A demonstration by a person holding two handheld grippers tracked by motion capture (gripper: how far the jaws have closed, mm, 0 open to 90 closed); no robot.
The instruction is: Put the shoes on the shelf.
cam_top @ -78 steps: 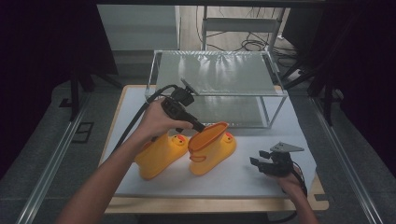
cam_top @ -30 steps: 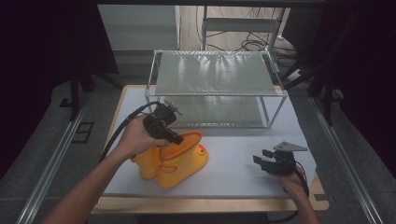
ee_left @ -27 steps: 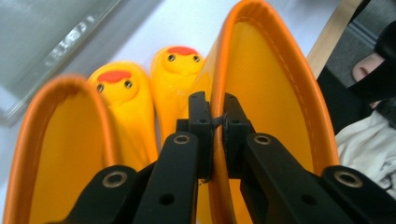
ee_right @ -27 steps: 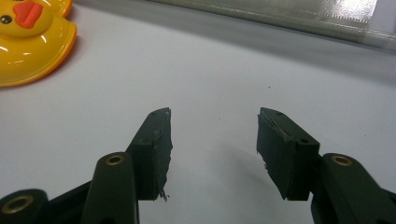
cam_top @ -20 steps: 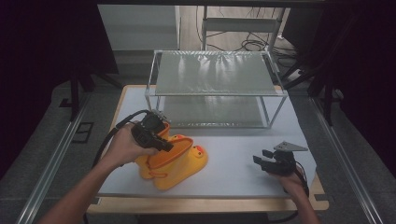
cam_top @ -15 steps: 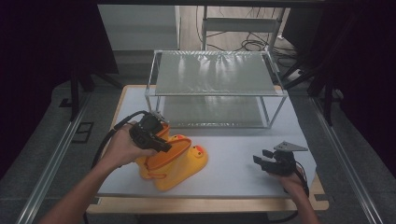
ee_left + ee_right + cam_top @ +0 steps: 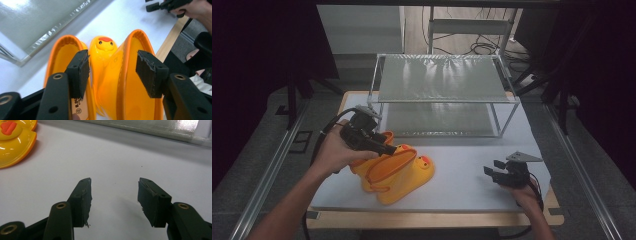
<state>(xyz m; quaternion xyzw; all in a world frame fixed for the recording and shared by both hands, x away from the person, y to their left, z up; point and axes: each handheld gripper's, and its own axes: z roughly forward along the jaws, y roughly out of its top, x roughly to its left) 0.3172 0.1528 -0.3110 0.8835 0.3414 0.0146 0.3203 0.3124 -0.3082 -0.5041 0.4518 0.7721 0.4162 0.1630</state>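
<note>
Two yellow duck rain boots stand side by side at the table's front left: the nearer boot (image 7: 404, 175) and the farther boot (image 7: 362, 167), partly behind the person's hand. My left gripper (image 7: 392, 149) hovers over their orange-rimmed tops. In the left gripper view it (image 7: 112, 72) is open, its jaws straddling the adjoining walls of one boot (image 7: 60, 52) and the other boot (image 7: 130, 50), with a duck face (image 7: 105, 45) beyond. My right gripper (image 7: 493, 172) rests low at the front right, open (image 7: 113, 197) over bare table, nothing between its jaws.
A two-level metal wire rack (image 7: 442, 77) stands at the back of the white table (image 7: 462, 150). Its lower edge (image 7: 150, 127) runs ahead of the right gripper. A boot's toe (image 7: 15, 142) lies at far left. The wooden table edge (image 7: 437, 220) runs along the front.
The left gripper and the boot it carried have moved left and toward the front, beside the other boot. Over the last half second little has shifted. The right gripper has stayed put.
</note>
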